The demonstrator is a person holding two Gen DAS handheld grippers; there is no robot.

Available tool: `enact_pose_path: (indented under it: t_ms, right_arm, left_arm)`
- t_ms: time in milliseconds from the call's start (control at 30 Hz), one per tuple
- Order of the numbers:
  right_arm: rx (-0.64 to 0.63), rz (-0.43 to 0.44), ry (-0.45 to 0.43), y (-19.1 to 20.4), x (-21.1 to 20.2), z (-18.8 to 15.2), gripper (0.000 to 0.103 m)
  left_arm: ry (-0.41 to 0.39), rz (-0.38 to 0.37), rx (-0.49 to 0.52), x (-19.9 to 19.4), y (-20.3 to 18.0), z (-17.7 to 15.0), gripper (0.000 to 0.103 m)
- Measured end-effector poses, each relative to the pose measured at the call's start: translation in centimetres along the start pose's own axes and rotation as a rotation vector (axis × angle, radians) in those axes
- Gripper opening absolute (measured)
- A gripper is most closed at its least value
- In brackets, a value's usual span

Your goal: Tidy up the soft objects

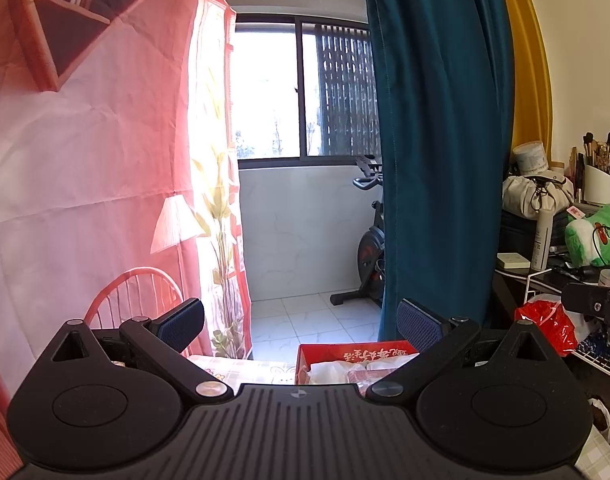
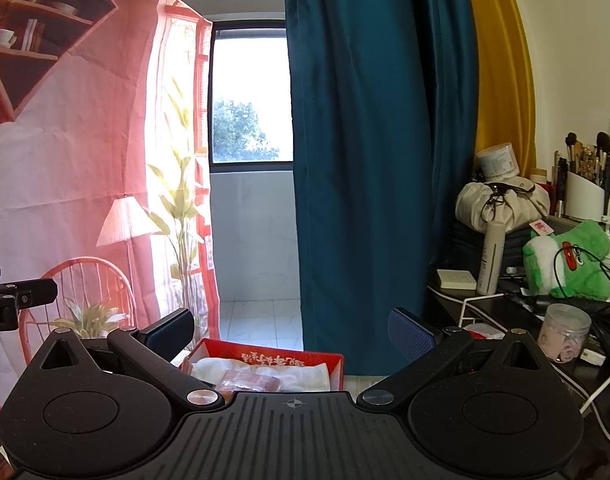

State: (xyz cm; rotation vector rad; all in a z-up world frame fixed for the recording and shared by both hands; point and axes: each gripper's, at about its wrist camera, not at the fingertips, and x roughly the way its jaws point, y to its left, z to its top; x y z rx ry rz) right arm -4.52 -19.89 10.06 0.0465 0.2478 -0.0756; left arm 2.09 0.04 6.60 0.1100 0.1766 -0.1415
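Observation:
A red box (image 2: 289,358) with white characters sits low in both views, just beyond the fingers, and also shows in the left wrist view (image 1: 353,354). It holds white soft cloth (image 2: 265,372) and a reddish packet (image 2: 249,382). My left gripper (image 1: 301,324) is open and empty, raised above the box. My right gripper (image 2: 291,330) is open and empty, also above the box. A green and white plush toy (image 2: 565,260) lies on the cluttered desk at the right, and it also shows in the left wrist view (image 1: 593,236).
A teal curtain (image 2: 365,140) hangs ahead, a printed pink backdrop (image 2: 65,160) at the left. The dark desk (image 2: 505,308) at the right carries a beige pouch (image 2: 501,204), bottle, brush holder and plastic jar (image 2: 565,332). An exercise bike (image 1: 369,248) stands by the window.

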Motion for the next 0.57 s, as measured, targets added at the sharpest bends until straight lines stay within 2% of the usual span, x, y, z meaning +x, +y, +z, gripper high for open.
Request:
enact_pose_path:
  t_ms: [567]
  right_arm:
    - [-0.001,0.006,0.011,0.05,0.32,-0.28,0.103]
  left_arm:
    - [0.009,0.005,-0.009,0.14,-0.18,-0.08,0.103]
